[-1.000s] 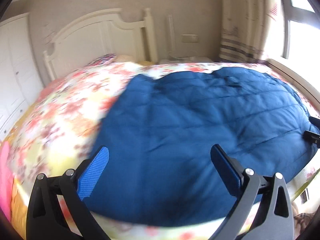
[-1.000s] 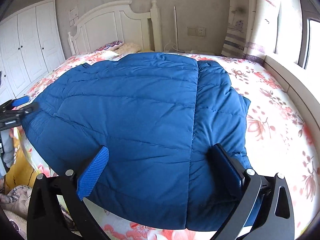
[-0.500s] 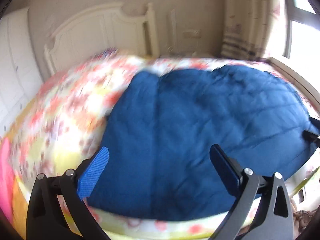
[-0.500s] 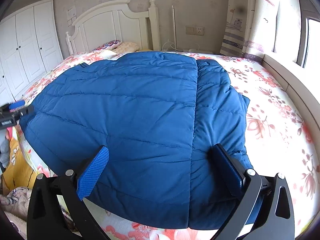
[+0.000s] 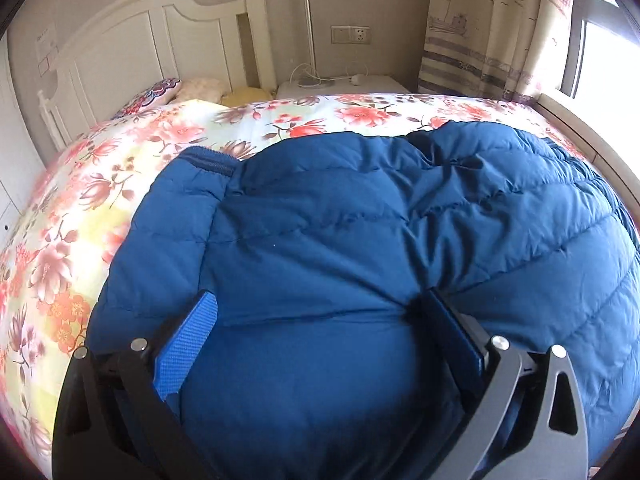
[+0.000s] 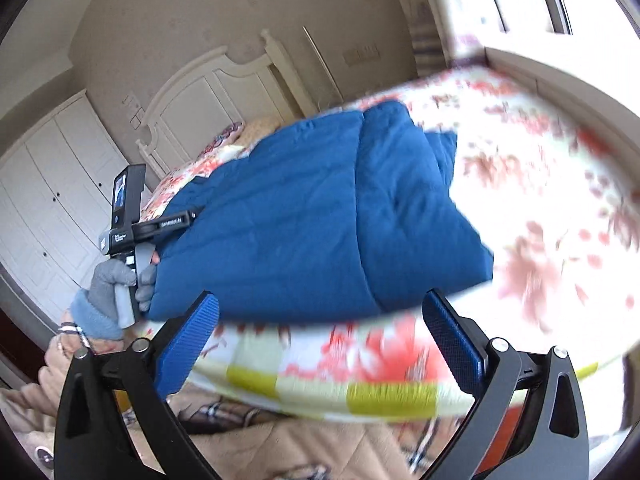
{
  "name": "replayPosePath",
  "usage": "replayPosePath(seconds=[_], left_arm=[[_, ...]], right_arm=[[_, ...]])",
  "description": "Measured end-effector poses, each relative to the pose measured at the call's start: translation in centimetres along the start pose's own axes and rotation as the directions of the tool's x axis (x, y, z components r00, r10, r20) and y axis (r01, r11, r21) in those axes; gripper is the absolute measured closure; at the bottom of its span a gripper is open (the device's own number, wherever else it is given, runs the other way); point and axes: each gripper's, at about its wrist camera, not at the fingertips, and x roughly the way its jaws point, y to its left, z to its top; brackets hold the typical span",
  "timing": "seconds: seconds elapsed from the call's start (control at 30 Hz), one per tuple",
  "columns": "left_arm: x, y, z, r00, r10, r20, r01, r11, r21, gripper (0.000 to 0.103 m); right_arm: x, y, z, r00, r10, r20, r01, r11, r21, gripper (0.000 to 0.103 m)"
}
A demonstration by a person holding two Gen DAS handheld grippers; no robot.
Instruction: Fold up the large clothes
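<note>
Pressing my left claw (image 5: 318, 334), jaws spread wide, into the puffy quilted blue jacket (image 5: 360, 272) lying on the floral bedspread (image 5: 120, 184); my right claw (image 6: 320, 334) is hanging wide open, empty, jacket at twelve o'clock.

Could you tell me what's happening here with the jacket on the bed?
A person is folding a blue padded jacket on a floral bedspread with two handheld grippers. The left gripper is open, with the jacket's near edge bulging between its fingers. The right gripper is open, off the bed's edge, holding nothing.
</note>
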Motion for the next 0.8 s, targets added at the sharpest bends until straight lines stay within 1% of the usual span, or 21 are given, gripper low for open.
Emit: replayPosePath(seconds=[0.07, 0.13, 0.2, 0.23, 0.3, 0.4, 0.43, 0.47, 0.5, 0.53, 0.57, 0.6, 0.63, 0.7, 0.77, 0.8], left_arm=[[-0.1, -0.2, -0.3, 1.0, 0.014, 0.011, -0.014, 1.0, 0.009, 0.002], [0.0, -0.4, -0.2, 1.0, 0.014, 0.013, -0.014, 1.0, 0.01, 0.002], [0.0, -0.4, -0.2, 1.0, 0.01, 0.012, -0.011, 1.0, 0.008, 0.002], [0.0, -0.5, -0.2, 1.0, 0.008, 0.01, -0.008, 1.0, 0.008, 0.002], [0.1, -0.2, -0.2, 1.0, 0.0, 0.005, 0.0, 1.0, 0.007, 0.002], [0.1, 0.2, -0.3, 1.0, -0.011, 0.002, 0.011, 1.0, 0.0, 0.002], [0.1, 0.2, -0.3, 1.0, -0.008, 0.003, 0.008, 1.0, -0.003, 0.002], [0.1, 0.2, -0.2, 1.0, 0.001, 0.003, -0.001, 1.0, -0.008, 0.002], [0.2, 0.3, -0.2, 1.0, 0.011, 0.003, -0.011, 1.0, -0.016, 0.002], [0.2, 0.4, -0.1, 1.0, 0.019, 0.002, -0.019, 0.999, -0.027, 0.002], [0.2, 0.3, -0.1, 1.0, 0.022, 0.001, -0.022, 0.999, -0.03, 0.002], [0.1, 0.2, -0.1, 1.0, 0.029, 0.004, -0.029, 0.999, -0.024, 0.002], [0.0, -0.1, -0.1, 0.999, 0.042, 0.012, -0.042, 0.999, -0.015, 0.002], [-0.4, -1.1, -0.2, 0.997, 0.075, 0.03, -0.076, 0.997, 0.02, 0.002], [-0.9, -2.5, -0.1, 0.995, 0.091, 0.046, -0.094, 0.993, 0.07, 0.002], [-1.3, -3.4, 0.4, 0.996, 0.08, 0.046, -0.084, 0.993, 0.087, 0.003]], right_arm=[[0.9, -0.6, -0.2, 1.0, 0.01, -0.019, -0.009, 0.999, 0.047, 0.01], [2.0, -1.4, 0.3, 1.0, 0.003, -0.014, -0.002, 0.996, 0.093, 0.014], [3.5, -2.3, 1.5, 1.0, 0.01, -0.004, -0.009, 0.985, 0.174, 0.014], [4.4, -2.5, 2.3, 1.0, 0.027, 0.002, -0.027, 0.977, 0.211, 0.013], [5.8, -2.9, 3.7, 0.999, 0.035, 0.019, -0.039, 0.965, 0.258, 0.013], [8.1, -2.9, 6.1, 0.997, -0.017, 0.073, -0.008, 0.942, 0.336, 0.013], [8.6, -2.9, 6.5, 0.995, -0.005, 0.097, -0.029, 0.937, 0.348, 0.016], [8.9, -3.1, 6.7, 0.99, 0.01, 0.141, -0.062, 0.928, 0.368, 0.023], [8.9, -3.3, 6.7, 0.985, 0.025, 0.168, -0.086, 0.927, 0.366, 0.041], [8.4, -3.7, 6.6, 0.975, 0.063, 0.211, -0.136, 0.926, 0.352, 0.051], [7.8, -3.9, 6.3, 0.966, 0.088, 0.243, -0.169, 0.925, 0.34, 0.056], [7.1, -4.1, 5.9, 0.958, 0.109, 0.266, -0.196, 0.925, 0.327, 0.064], [6.3, -4.3, 5.5, 0.948, 0.13, 0.291, -0.224, 0.922, 0.317, 0.068], [4.5, -4.6, 4.6, 0.929, 0.161, 0.334, -0.267, 0.915, 0.302, 0.072], [2.8, -4.7, 3.9, 0.92, 0.152, 0.361, -0.262, 0.924, 0.278, 0.072], [2.1, -4.8, 3.7, 0.918, 0.142, 0.37, -0.253, 0.929, 0.27, 0.072]])
